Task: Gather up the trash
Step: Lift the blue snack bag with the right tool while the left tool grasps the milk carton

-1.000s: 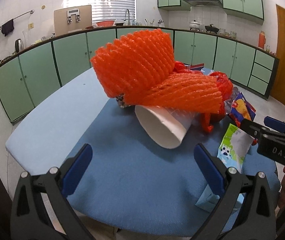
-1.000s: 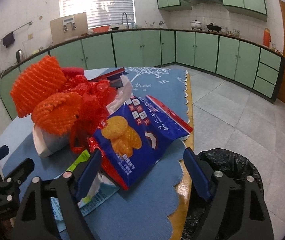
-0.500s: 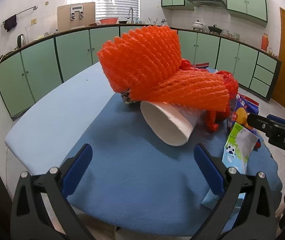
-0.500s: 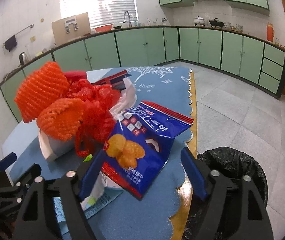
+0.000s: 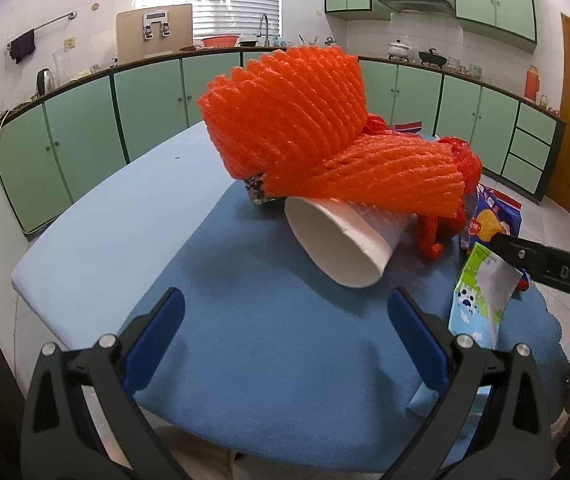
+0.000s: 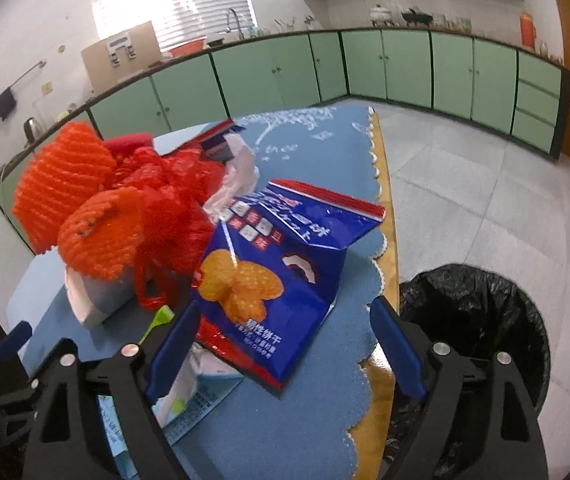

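Trash is heaped on the blue-covered table (image 5: 97, 236): two orange foam nets (image 5: 285, 112), a white paper cup (image 5: 341, 244) on its side, a green-and-white carton (image 5: 481, 300) and a blue snack bag (image 6: 277, 280). My left gripper (image 5: 285, 320) stands open in front of the cup, holding nothing. My right gripper (image 6: 283, 328) is low over the snack bag with its jaws opening. The bag's lower end lies between the fingers, and the pads do not press on it. In the left wrist view the right gripper's body (image 5: 545, 268) shows at the right edge.
A bin lined with a black bag (image 6: 477, 320) stands on the tiled floor just right of the table's wooden edge (image 6: 383, 400). Red mesh netting (image 6: 173, 200) and a crumpled white wrapper (image 6: 237, 172) lie behind the snack bag. Green cabinets ring the room.
The right gripper has closed in on the snack bag and rolled slightly, and its jaws have spread wider around the bag's lower end. The left gripper has stayed put.
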### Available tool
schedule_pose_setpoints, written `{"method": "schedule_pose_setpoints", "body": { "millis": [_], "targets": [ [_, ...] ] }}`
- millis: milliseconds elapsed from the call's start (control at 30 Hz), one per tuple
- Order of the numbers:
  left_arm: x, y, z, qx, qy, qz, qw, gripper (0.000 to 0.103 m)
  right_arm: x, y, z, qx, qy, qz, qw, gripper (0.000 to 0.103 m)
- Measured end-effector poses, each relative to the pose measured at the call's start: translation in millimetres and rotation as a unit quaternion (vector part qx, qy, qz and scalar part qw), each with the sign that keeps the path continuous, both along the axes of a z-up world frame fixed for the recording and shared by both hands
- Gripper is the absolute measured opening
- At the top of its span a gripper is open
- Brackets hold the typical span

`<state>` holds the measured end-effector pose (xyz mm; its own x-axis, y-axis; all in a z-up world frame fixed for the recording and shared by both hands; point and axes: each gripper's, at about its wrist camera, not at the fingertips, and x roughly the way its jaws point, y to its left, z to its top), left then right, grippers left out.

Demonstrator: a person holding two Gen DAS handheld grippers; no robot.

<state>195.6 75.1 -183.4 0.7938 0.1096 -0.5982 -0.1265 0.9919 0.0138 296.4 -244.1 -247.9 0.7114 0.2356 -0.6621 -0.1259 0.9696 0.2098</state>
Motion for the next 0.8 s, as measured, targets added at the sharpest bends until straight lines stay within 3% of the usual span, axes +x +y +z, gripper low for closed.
{"method": "schedule_pose_setpoints", "body": {
  "millis": [167, 400, 600, 800],
  "targets": [
    [0, 1, -2, -0.001, -0.001, 0.004, 1.0, 0.098, 13, -4, -10, 0.022, 0.03, 0.001, 0.999, 0.073],
    [2, -3, -2, -0.004, 0.002, -0.004, 1.0, 0.098, 12, -6, -9, 0.027, 0.024, 0.004, 0.999, 0.056],
    [-1, -11, 1, -0.01, -0.002, -0.015, 0.9998, 0.098, 10, -15, -3, 0.024, 0.017, 0.005, 1.0, 0.025],
    [-9, -31, 11, -0.018, -0.013, -0.045, 0.9987, 0.098, 9, -28, 3, 0.043, 0.013, 0.01, 0.999, 0.011]
  ]
}}
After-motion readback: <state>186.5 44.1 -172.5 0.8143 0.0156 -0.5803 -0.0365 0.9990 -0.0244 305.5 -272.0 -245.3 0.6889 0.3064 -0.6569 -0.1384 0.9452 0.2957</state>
